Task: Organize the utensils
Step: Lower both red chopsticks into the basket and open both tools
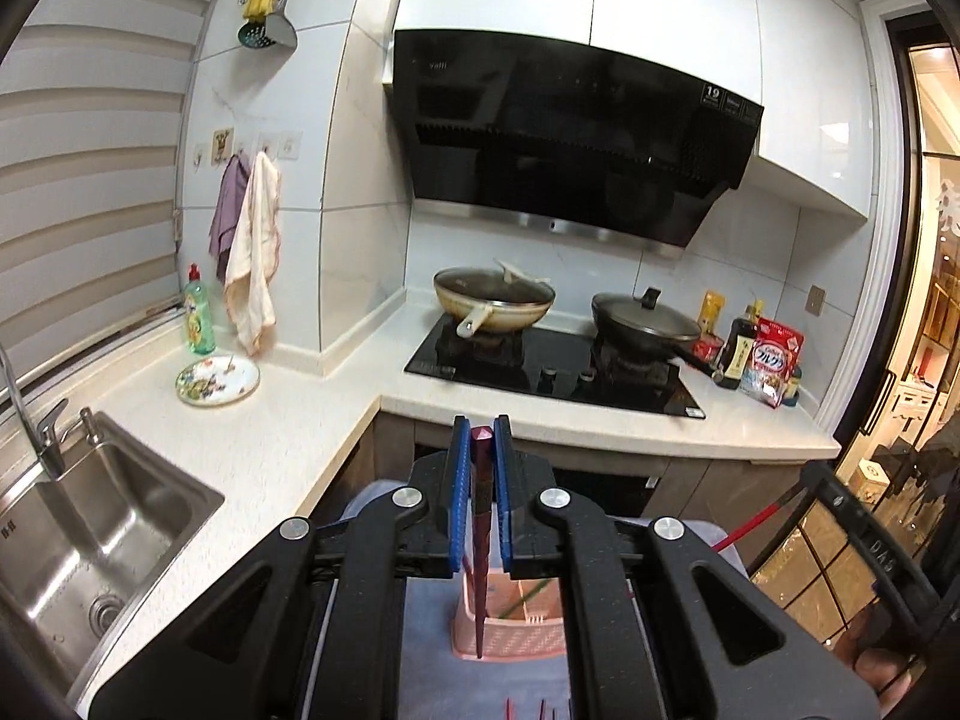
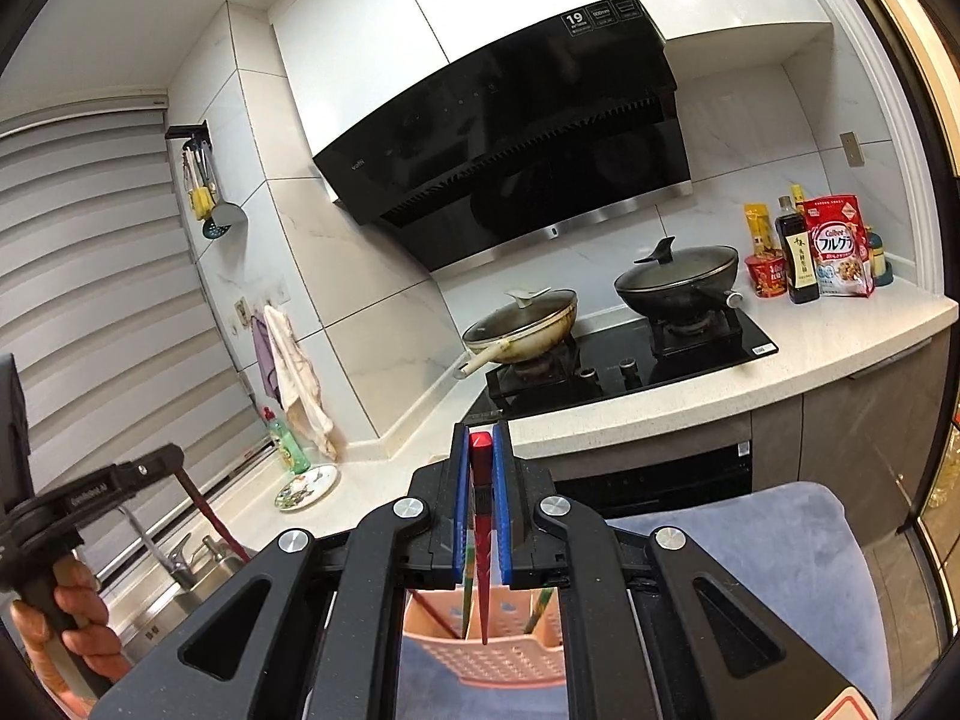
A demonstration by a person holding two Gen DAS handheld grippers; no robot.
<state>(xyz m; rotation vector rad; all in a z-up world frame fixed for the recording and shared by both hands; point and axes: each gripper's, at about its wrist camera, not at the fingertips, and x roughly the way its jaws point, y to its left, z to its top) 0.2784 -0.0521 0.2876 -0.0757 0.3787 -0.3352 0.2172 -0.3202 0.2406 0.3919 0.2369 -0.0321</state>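
Note:
My left gripper (image 1: 482, 435) is shut on a dark maroon chopstick (image 1: 481, 546) that hangs tip down over a pink perforated utensil holder (image 1: 516, 624). My right gripper (image 2: 481, 441) is shut on a red chopstick (image 2: 482, 546), tip down over the same pink holder (image 2: 486, 648). The holder stands on a blue-grey cushioned seat (image 2: 780, 546) and has other chopsticks in it, one green. The other gripper shows at the right edge of the left wrist view (image 1: 852, 504) and at the left edge of the right wrist view (image 2: 90, 498), each with its chopstick.
An L-shaped white counter (image 1: 288, 420) carries a steel sink (image 1: 90, 540), a patterned plate (image 1: 217, 380) and a green soap bottle (image 1: 198, 318). A black hob (image 1: 552, 366) holds two lidded pans. Sauce bottles and a cereal bag (image 1: 774, 360) stand at the right. More chopsticks lie on the seat.

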